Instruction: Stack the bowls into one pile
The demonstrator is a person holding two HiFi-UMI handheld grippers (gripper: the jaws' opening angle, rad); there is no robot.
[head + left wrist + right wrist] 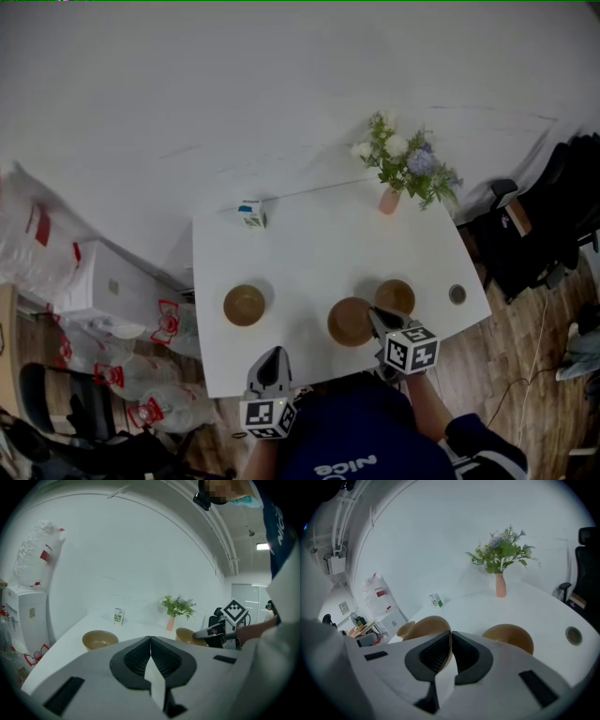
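Observation:
Three tan bowls are at the white table (309,244). The left bowl (244,305) and the right bowl (396,295) rest on it. My right gripper (376,318) is shut on the near rim of the middle bowl (350,322). In the right gripper view that bowl (423,628) is tilted in the gripper (450,633), with the right bowl (509,637) beside it. My left gripper (272,356) hovers at the table's front edge, behind the left bowl (99,640). It (150,638) is shut with nothing between its pads.
A pink vase of flowers (389,199) and a small carton (251,214) stand along the table's far edge. A round cable port (457,294) sits at the right corner. A black chair (548,225) is to the right, a white cabinet (108,281) and bags to the left.

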